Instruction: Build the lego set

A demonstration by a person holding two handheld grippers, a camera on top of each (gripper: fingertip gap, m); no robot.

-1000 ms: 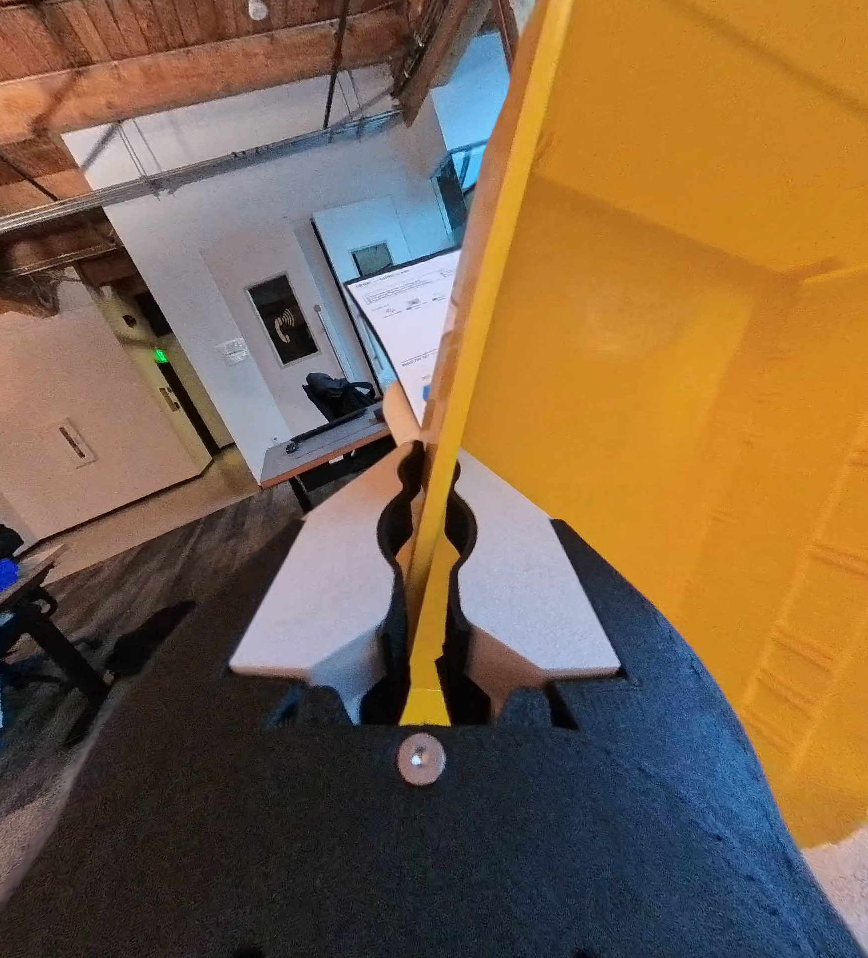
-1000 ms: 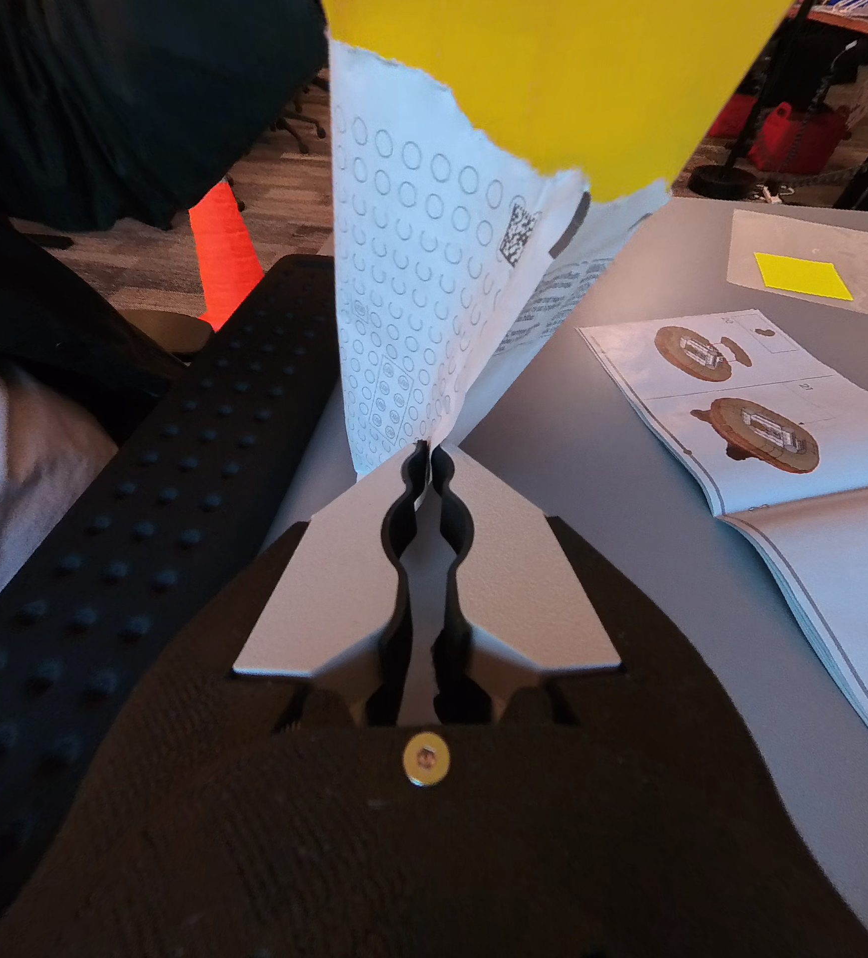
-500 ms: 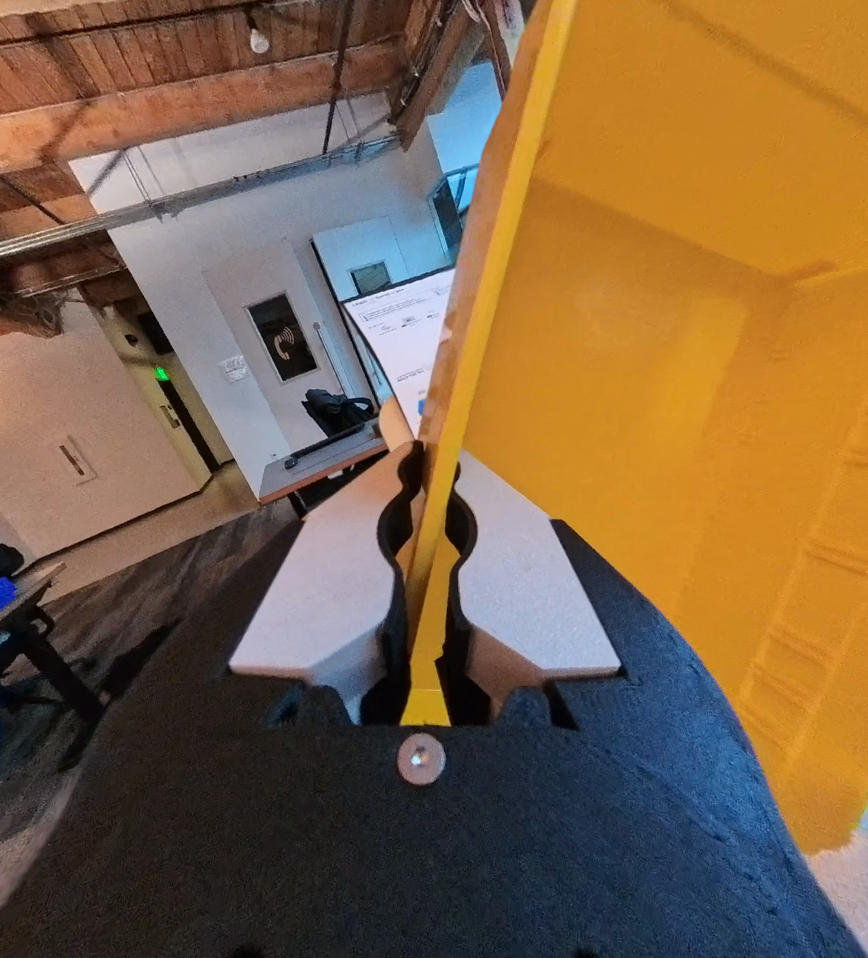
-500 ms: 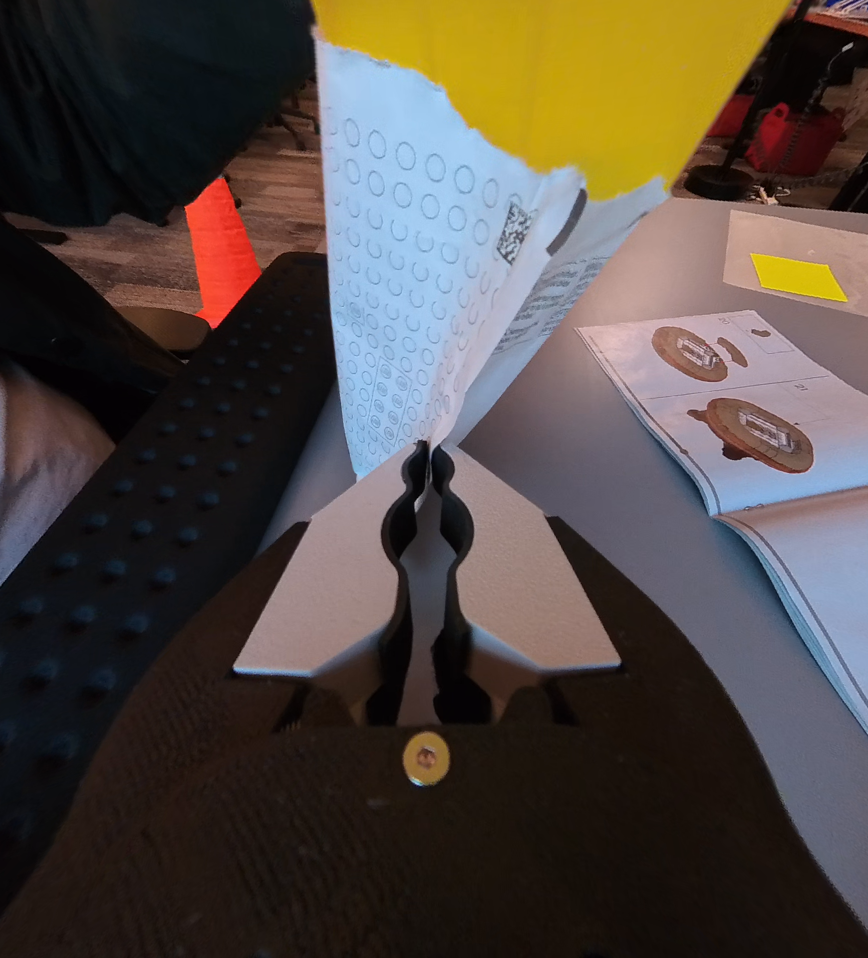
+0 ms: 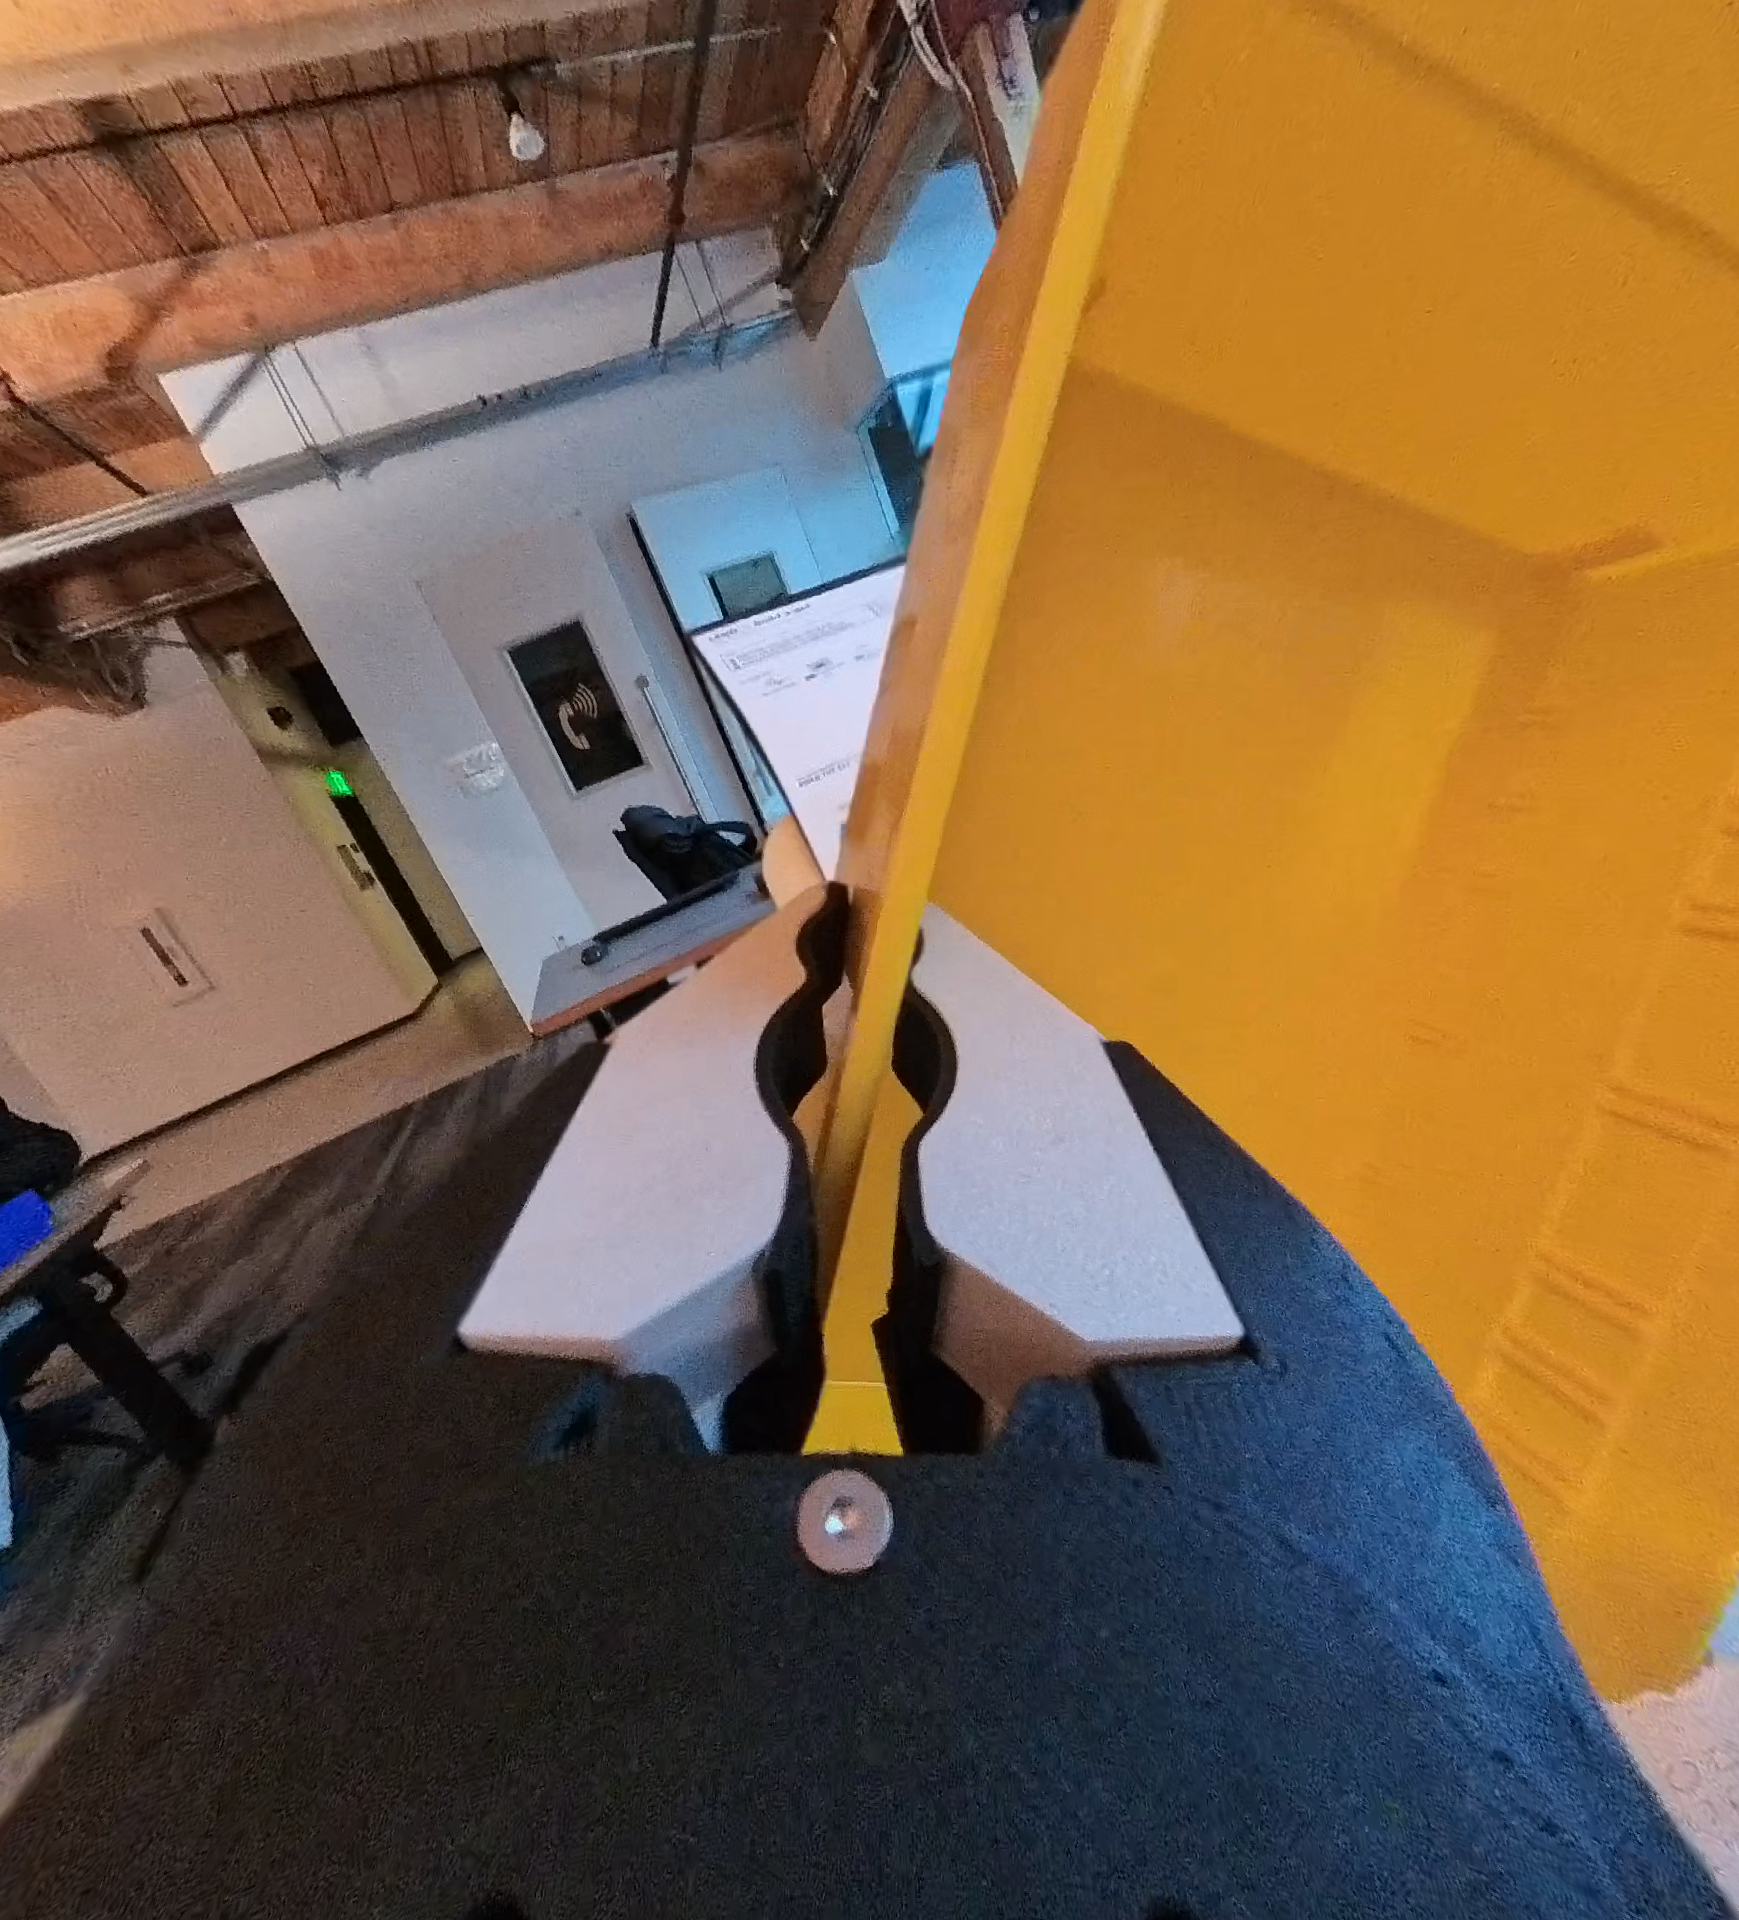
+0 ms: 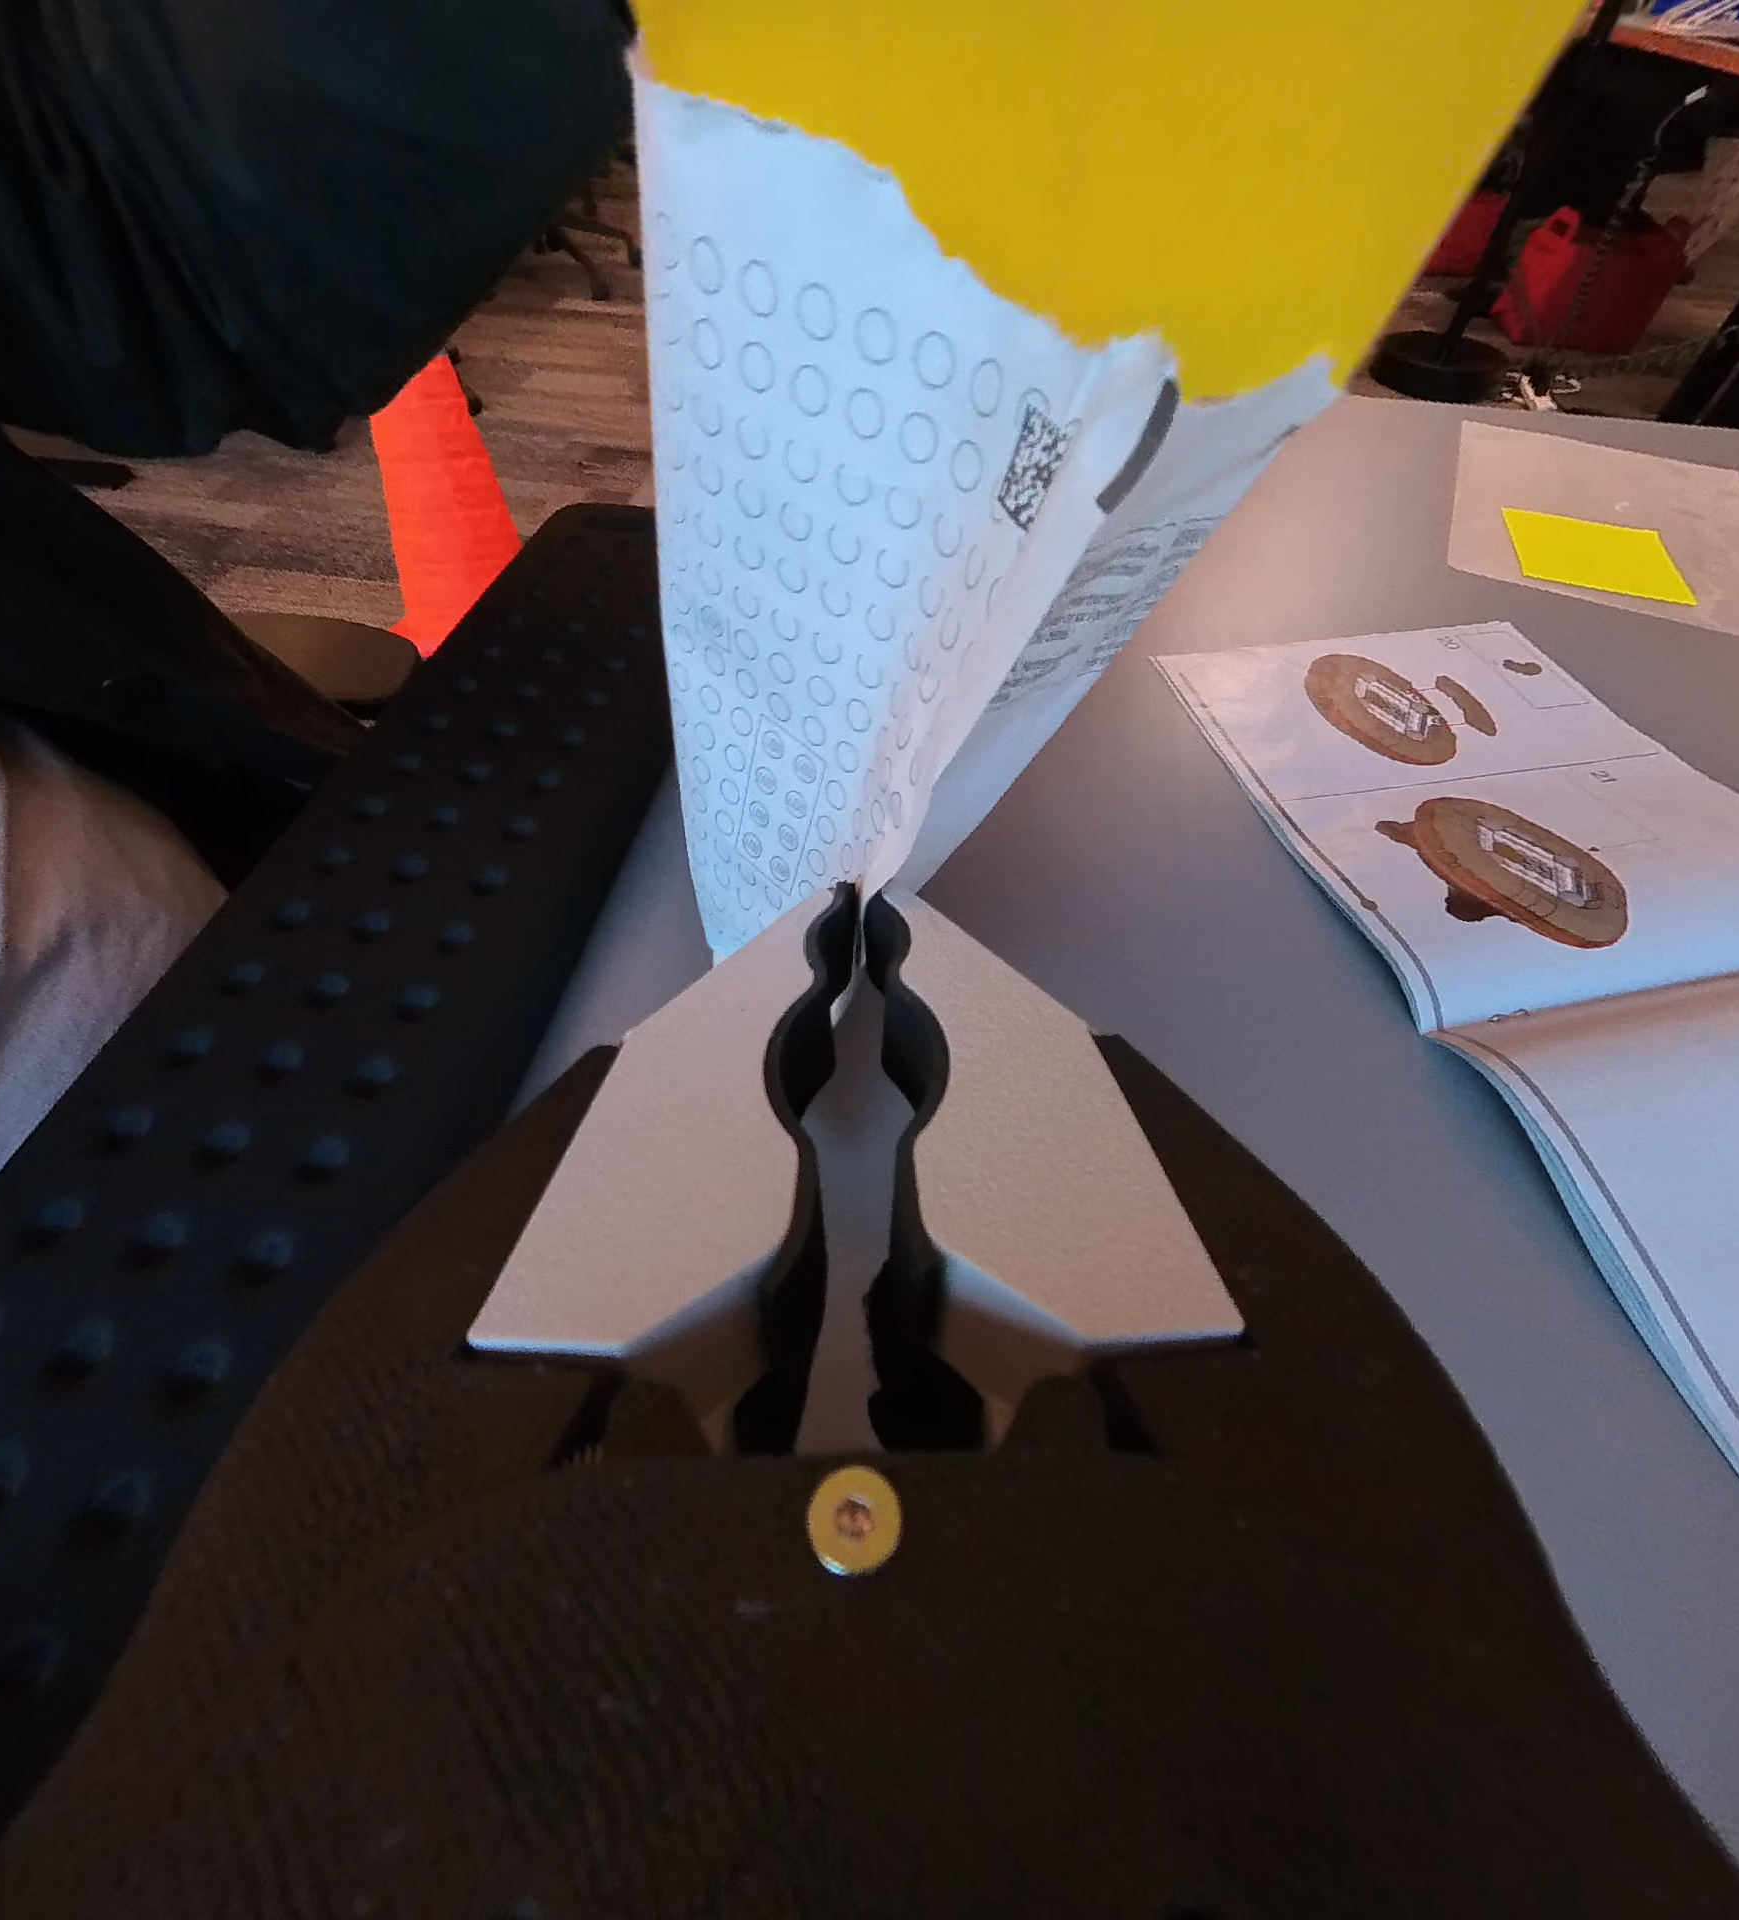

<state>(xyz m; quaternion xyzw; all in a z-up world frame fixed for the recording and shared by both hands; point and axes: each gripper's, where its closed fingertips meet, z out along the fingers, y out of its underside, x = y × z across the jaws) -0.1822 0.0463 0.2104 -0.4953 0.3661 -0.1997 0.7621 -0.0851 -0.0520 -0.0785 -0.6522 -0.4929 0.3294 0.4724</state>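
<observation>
the left gripper (image 5: 860, 987) is clamped tight on the thin edge of a yellow box (image 5: 1364, 727), held up in the air and tilted, filling the right side of its view. the right gripper (image 6: 860, 925) pinches the lower corner of a white paper bag (image 6: 844, 540) printed with small circles, its torn top tucked under the yellow above. to the right, an open instruction booklet (image 6: 1571, 883) lies flat on the grey table (image 6: 1208, 1039), with a yellow square sheet (image 6: 1592, 556) farther back.
</observation>
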